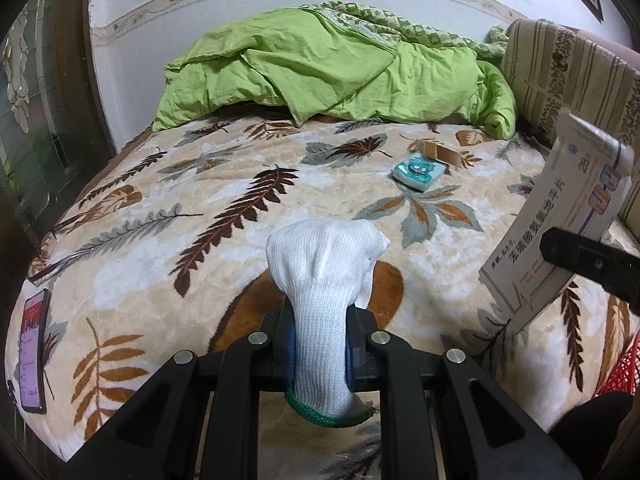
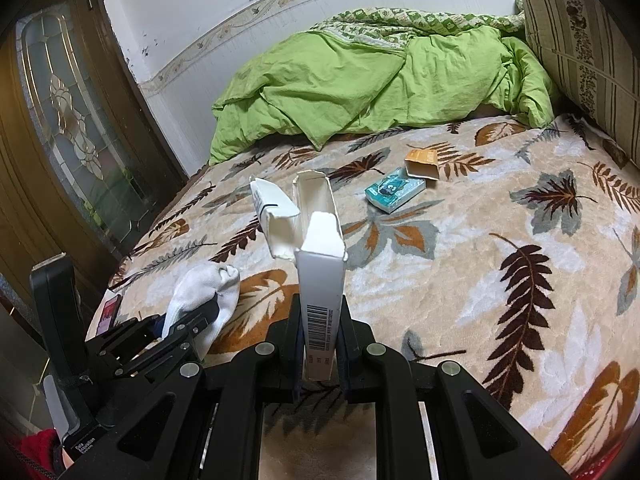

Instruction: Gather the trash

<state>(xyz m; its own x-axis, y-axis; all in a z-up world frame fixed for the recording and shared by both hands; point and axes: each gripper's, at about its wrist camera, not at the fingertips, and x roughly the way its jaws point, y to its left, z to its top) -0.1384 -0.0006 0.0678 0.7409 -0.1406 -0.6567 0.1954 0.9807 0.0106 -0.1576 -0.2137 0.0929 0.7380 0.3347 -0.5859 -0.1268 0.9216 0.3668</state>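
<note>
My left gripper [image 1: 320, 344] is shut on a white knit glove [image 1: 324, 280] with a green cuff, held above the leaf-patterned bed. The glove also shows in the right wrist view [image 2: 204, 296]. My right gripper [image 2: 319, 344] is shut on an open white medicine box [image 2: 320, 264] with a barcode, held upright. The same box shows at the right of the left wrist view [image 1: 560, 216]. A teal tissue pack [image 1: 418, 170] [image 2: 394, 192] and an open orange-brown carton [image 1: 438, 152] [image 2: 422, 164] lie further back on the bed.
A green duvet [image 1: 340, 64] is bunched at the far end of the bed. A striped pillow [image 1: 576, 76] leans at the right. A lit phone [image 1: 34, 352] lies at the bed's left edge. A glass-panelled door [image 2: 72, 120] stands left. Something red [image 1: 618, 364] shows at the lower right.
</note>
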